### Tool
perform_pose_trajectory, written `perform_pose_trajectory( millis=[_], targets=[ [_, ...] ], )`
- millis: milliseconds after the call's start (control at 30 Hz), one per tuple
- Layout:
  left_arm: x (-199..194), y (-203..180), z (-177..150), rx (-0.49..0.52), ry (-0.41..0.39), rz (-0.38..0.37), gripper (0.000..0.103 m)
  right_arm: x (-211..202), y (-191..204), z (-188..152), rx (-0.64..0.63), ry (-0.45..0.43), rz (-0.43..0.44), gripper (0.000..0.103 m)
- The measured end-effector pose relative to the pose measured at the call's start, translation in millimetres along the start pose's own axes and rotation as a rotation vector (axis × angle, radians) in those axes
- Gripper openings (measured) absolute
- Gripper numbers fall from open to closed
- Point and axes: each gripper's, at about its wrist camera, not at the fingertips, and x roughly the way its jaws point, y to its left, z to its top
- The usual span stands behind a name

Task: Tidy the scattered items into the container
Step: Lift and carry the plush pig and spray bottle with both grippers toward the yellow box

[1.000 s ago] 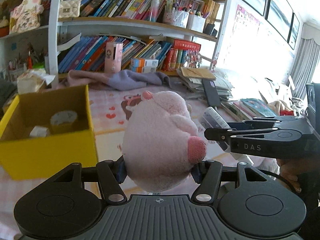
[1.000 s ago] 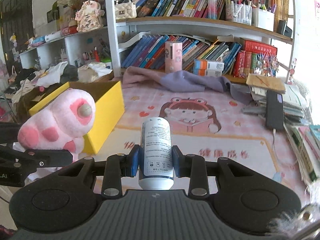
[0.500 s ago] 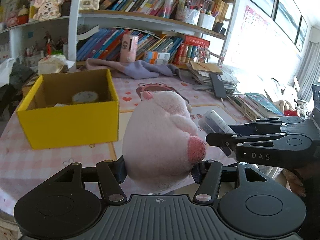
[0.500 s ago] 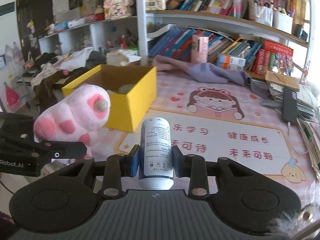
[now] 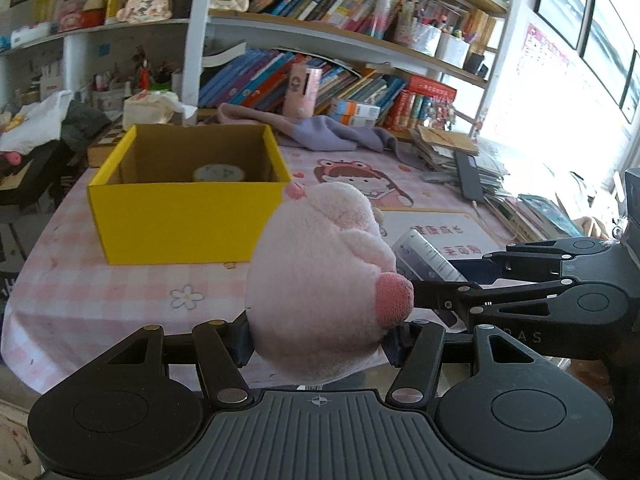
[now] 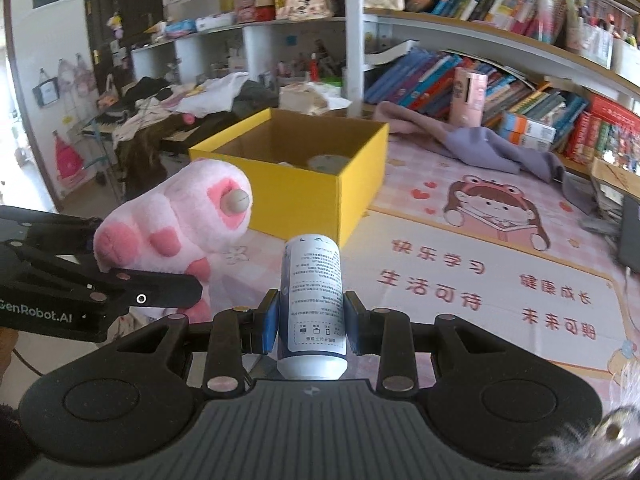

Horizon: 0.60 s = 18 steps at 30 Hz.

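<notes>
Two grippers near my yellow box (image 5: 180,220): left gripper (image 5: 318,340) clamps a pink plush toy (image 5: 320,280), right gripper (image 6: 310,324) clamps a white bottle (image 6: 314,300).

I see a pink plush pig (image 5: 320,280) held above the table's near edge, and beside it a white printed bottle (image 6: 314,300) tilted forward. The open yellow cardboard box (image 5: 180,220) ahead holds a tape roll (image 5: 219,173).

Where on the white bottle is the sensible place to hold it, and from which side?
Across the straight cylindrical middle of the white bottle, one pad on each side. The right gripper already holds it so, shut on the labelled body, coming from its base end; the even round sides give both pads flat contact.
</notes>
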Motion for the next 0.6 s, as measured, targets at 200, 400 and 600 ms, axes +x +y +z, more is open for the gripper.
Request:
perform_pose_trajectory(
  millis=[200, 400, 600],
  targets=[
    [-9.1, 11.9, -1.3, -0.015, -0.015, 0.033, 0.059, 7.1, 13.8, 7.9, -0.032, -0.004, 0.035, 0.031],
    [-11.9, 26.5, 2.6, -0.051, -0.029, 0.077, 0.059, 20.9, 22.0, 20.9, -0.074, -0.001, 0.083, 0.031],
    [-10.5, 45.9, 13.9, -0.071, -0.054, 0.141, 0.059, 38.5, 24.7, 39.1, -0.109, -0.019, 0.128, 0.031]
  ],
)
